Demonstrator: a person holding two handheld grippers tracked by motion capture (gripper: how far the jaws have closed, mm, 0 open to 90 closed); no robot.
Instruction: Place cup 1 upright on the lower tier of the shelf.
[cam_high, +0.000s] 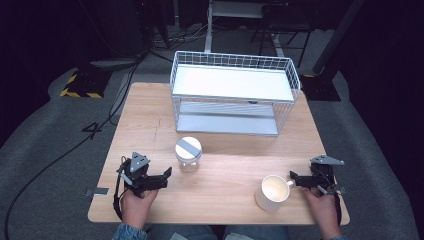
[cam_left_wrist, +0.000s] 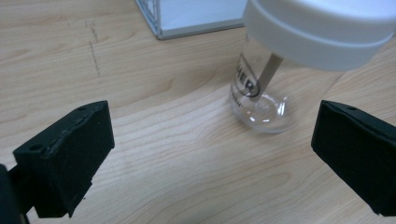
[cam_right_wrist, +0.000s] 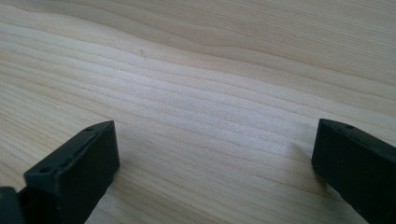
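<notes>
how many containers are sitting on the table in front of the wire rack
2. A clear jar with a white lid stands left of centre, near the left gripper. A white mug stands at the front right, by the right gripper. Nothing seems hidden behind them.

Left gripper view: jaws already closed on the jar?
No: the left gripper has its jaws wide apart over bare table, with the white-lidded clear jar standing ahead of them, untouched.

Pale wooden bench (cam_high: 225, 175) on grey floor (cam_high: 45, 150). At its far edge, white two-tier wire rack (cam_high: 234, 92). Black cables (cam_high: 60, 155) trailing left; yellow-black striped base (cam_high: 80, 85) beyond.
</notes>
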